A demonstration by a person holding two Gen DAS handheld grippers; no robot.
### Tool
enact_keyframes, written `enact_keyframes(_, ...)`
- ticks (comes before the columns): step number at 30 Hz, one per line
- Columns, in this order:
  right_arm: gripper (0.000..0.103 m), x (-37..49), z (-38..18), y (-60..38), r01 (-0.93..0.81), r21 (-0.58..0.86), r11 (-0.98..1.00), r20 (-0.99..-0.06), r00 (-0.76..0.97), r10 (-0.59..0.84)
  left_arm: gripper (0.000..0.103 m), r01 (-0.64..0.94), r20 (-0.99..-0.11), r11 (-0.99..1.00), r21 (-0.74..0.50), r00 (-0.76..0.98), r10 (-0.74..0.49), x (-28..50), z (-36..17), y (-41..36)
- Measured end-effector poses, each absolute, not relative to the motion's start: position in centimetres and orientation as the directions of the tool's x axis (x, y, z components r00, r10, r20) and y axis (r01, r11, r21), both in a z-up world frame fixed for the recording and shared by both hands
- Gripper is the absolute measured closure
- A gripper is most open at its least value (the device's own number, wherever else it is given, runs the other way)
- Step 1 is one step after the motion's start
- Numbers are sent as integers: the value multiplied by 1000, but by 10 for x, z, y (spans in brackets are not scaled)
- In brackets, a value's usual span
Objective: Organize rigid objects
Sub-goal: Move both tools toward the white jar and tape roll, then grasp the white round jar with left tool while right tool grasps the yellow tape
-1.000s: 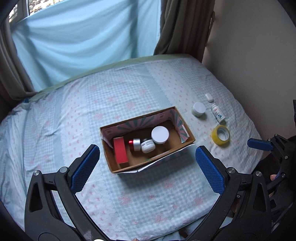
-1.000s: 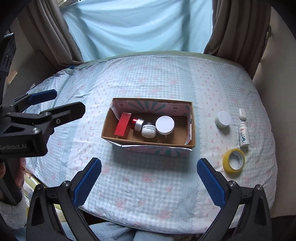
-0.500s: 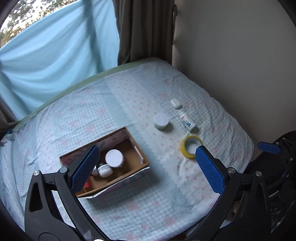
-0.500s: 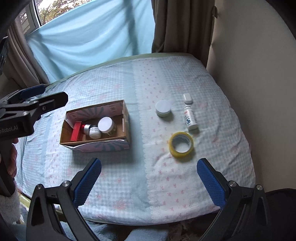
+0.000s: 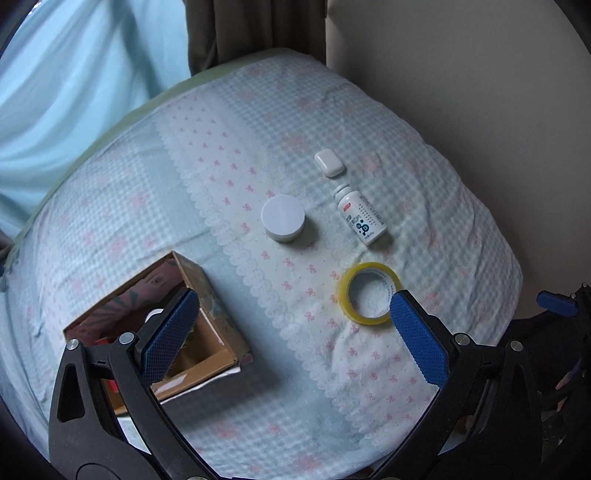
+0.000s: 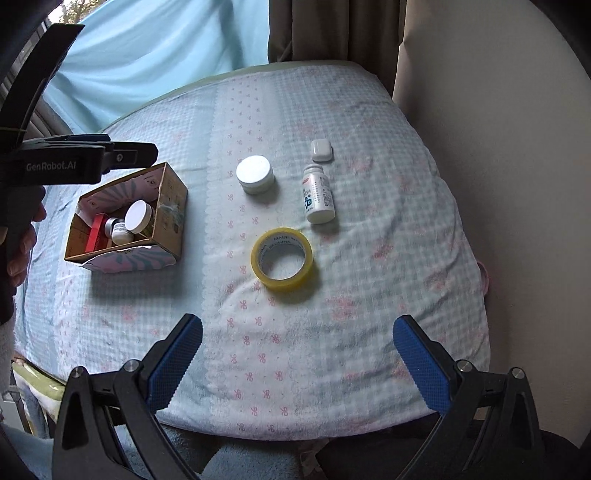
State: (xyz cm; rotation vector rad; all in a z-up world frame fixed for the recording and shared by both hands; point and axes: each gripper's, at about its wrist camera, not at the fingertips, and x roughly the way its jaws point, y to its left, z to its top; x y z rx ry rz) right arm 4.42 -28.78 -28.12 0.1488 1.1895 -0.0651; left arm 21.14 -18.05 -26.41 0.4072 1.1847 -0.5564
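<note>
A yellow tape roll (image 6: 282, 259) (image 5: 369, 292) lies on the bed. Beyond it are a white-lidded jar (image 6: 255, 173) (image 5: 283, 218), a white bottle on its side (image 6: 317, 199) (image 5: 361, 215) and a small white case (image 6: 321, 149) (image 5: 329, 163). A cardboard box (image 6: 171, 199) (image 5: 201, 280) at the left holds a red box (image 6: 95, 236), a white-lidded jar (image 6: 137, 216) and a small jar (image 6: 119, 230). My right gripper (image 6: 297, 360) is open and empty, above the bed's near edge, short of the tape. My left gripper (image 5: 291, 334) is open and empty, between box and tape.
The bed (image 6: 369, 295) has a checked cover with pink bows. A wall (image 6: 498, 147) runs along its right side. Brown curtains (image 6: 332, 29) and a blue cloth (image 6: 166, 48) hang at the far side. The left gripper's body (image 6: 74, 166) hovers over the box's far corner.
Both grippers have swung to the right and come closer to the loose items. The box has slid to the left of both views. Both stay open and empty.
</note>
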Motion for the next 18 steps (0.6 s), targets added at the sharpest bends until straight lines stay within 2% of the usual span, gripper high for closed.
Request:
enact_keyframes(8,0,66,-366,-282,48,55,997,-917,398,31,0,713,-978,699,63,183,-98,274,-367,-213)
enact_keyframes(18,0,104,-480,-258,-48,19,999,-906,421,37,0,777,-996,627,66,90,-6,337,-486,-239)
